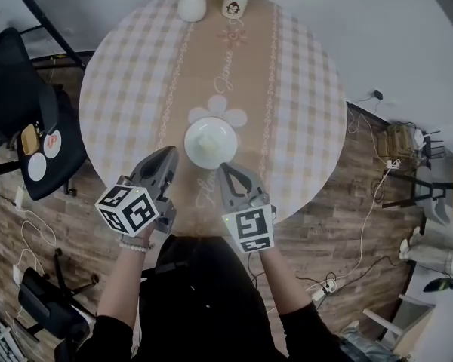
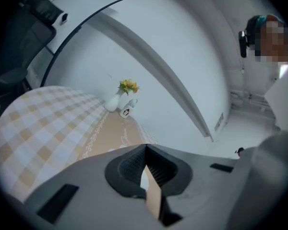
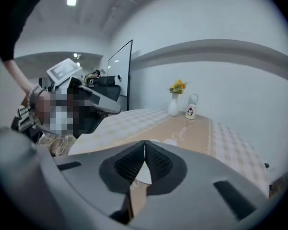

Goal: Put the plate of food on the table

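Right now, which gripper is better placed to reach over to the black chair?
Left, probably. The left gripper is nearer the black chair, which stands off its side; the right gripper sits beyond the white plate, farther away.

Plate [image 1: 210, 142] centre; vase [image 1: 192, 6], bottle [image 1: 236, 2] far edge; sides open.

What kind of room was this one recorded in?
Probably an office or lab with a staged dining spot: a round table in a checked cloth with a flower vase, but a black office chair beside it and loose cables across the wood floor.
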### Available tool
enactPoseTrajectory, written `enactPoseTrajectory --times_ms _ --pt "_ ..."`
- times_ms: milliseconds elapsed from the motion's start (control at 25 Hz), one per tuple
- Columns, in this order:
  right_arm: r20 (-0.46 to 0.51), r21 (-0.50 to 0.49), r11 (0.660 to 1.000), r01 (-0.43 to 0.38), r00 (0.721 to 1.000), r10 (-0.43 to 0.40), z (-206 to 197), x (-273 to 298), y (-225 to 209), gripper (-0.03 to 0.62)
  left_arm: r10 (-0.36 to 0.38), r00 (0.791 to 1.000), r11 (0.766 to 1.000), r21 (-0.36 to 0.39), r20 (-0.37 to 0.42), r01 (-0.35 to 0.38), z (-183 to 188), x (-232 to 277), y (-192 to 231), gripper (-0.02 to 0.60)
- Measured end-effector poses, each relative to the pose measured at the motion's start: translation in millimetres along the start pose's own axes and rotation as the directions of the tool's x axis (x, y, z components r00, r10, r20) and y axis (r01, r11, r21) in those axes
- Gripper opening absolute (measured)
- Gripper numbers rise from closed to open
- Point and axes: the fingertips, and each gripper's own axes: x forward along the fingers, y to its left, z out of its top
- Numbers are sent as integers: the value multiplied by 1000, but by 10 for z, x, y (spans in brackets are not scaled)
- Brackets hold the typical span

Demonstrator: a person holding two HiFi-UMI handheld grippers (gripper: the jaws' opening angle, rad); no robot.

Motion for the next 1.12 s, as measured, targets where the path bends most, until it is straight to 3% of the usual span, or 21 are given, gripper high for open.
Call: enactPoseTrajectory --times_ms 240,480,640,960,1120 --pt "86 87 996 36 995 -44 307 -324 -180 0 -46 998 979 199 42 37 326 -106 -490 2" --pt "178 115 993 39 982 -59 656 -643 -240 0 -63 995 947 318 76 36 578 -276 -878 2" --pt "235 117 992 42 970 -68 898 -839 -262 0 -49 994 931 365 93 11 744 -391 -1085 2" --pt "330 110 992 63 939 -96 1317 -1185 -303 0 -78 983 923 384 166 8 986 -558 -1403 2" --pt "362 101 993 61 927 -94 1491 -1298 -298 0 -87 977 898 439 193 -7 1074 -632 -1537 2"
